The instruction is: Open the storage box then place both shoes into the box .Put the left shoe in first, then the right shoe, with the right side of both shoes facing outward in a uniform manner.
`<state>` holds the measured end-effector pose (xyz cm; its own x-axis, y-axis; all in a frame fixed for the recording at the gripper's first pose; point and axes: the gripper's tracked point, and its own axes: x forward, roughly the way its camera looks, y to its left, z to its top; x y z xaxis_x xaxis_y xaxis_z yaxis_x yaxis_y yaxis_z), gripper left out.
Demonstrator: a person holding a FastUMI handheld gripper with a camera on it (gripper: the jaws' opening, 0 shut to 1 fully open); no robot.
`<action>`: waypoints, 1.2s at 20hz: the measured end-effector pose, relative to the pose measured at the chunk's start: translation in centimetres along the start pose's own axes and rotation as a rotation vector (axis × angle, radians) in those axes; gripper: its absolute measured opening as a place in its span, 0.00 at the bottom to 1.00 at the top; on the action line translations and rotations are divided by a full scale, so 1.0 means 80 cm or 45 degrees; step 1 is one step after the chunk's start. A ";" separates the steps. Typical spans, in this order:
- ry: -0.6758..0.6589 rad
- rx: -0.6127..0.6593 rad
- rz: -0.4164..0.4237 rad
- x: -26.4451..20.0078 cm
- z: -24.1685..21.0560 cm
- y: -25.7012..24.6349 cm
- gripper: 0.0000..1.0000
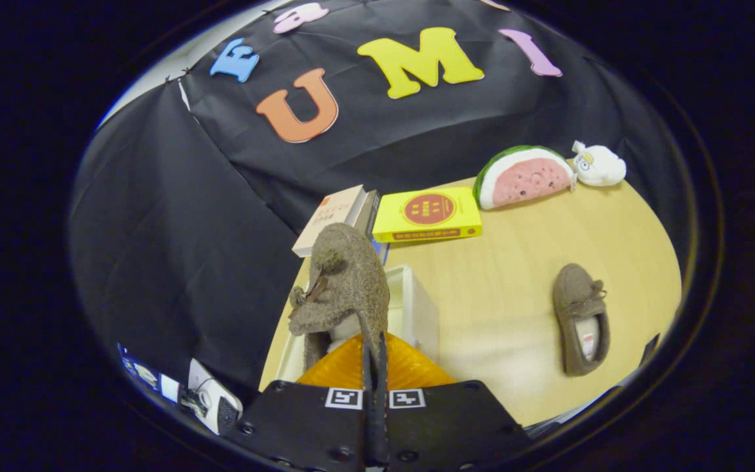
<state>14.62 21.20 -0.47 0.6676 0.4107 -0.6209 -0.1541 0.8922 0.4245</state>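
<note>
Where the two fingers meet at the near end: they are pressed together on the heel edge of a brown shoe, with no gap between them.
Gripper [375, 357]: clamped on the held shoe, both fingers squeezing the thin back rim.
Held shoe [345, 282]: a fuzzy brown slipper with a small bow, hanging upright from the fingers, toe pointing up and away, its pale lining showing just below the bow.
Storage box [417, 308]: white, open at the top, sitting directly under and behind the held shoe; its far and right walls show beside the shoe.
Table [515, 262]: light wood, carrying the box and everything beyond it.
Second shoe [580, 318]: the matching brown slipper, lying flat on the table well to the right of the box, opening facing up, apart from all else.
Books [345, 216]: a small leaning stack just beyond the box.
Yellow box [427, 214]: flat, with a red round mark, touching the books on their right.
Watermelon toy [525, 176]: a plush slice standing farther back near the wall.
White toy [599, 164]: a small plush just beside the watermelon toy, on its right.
</note>
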 end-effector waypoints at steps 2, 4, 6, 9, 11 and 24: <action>0.029 0.046 -0.008 0.033 -0.020 0.017 0.00; 0.048 0.072 -0.024 0.065 -0.043 0.031 0.00; 0.064 0.082 -0.051 0.088 -0.066 0.038 0.00; 0.083 0.085 -0.086 0.112 -0.092 0.049 0.00; 0.121 0.074 -0.129 0.123 -0.111 0.048 0.00; 0.152 -0.043 -0.082 0.121 -0.116 0.056 0.26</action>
<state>13.62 30.95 -10.69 0.5861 0.3698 -0.7210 -0.1394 0.9225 0.3599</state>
